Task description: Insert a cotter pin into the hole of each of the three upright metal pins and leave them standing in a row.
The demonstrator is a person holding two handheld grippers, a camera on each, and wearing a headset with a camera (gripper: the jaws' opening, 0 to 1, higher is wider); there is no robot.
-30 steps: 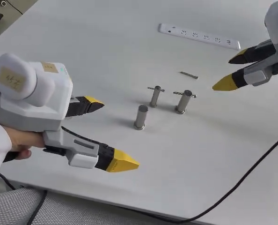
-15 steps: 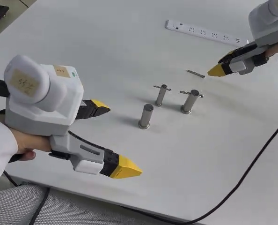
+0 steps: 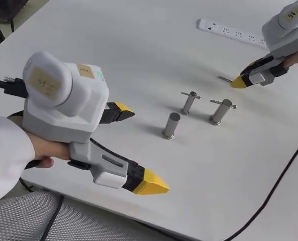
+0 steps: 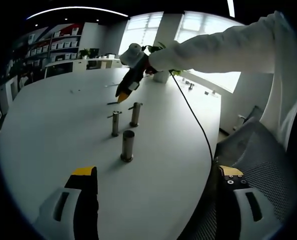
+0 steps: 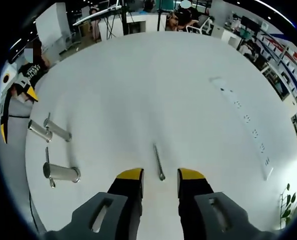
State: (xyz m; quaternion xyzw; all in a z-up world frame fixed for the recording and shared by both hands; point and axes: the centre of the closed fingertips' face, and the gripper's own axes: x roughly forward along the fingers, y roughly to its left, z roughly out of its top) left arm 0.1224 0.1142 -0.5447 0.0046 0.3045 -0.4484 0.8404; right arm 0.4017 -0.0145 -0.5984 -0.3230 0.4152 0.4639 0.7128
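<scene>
Three upright metal pins stand on the white table. The nearest pin (image 3: 171, 125) (image 4: 127, 146) has no cotter pin. The middle pin (image 3: 189, 102) (image 4: 115, 123) and the right pin (image 3: 220, 111) (image 4: 135, 114) (image 5: 62, 173) each carry a cotter pin through the top. A loose cotter pin (image 3: 224, 79) (image 5: 159, 161) lies flat beyond them. My right gripper (image 3: 238, 83) (image 5: 160, 176) is low over the table, open by a narrow gap, with the near end of the loose pin between its tips. My left gripper (image 3: 139, 146) (image 4: 157, 172) hovers wide open and holds nothing, short of the bare pin.
A white power strip (image 3: 229, 31) (image 5: 243, 120) lies at the far side. A black cable (image 3: 269, 193) (image 4: 191, 110) runs across the table at the right. Grey mesh chair fabric (image 3: 18, 221) sits below the near table edge.
My right gripper has come down and left to the loose cotter pin, and its jaws have narrowed. My left gripper stays wide open; the camera has shifted.
</scene>
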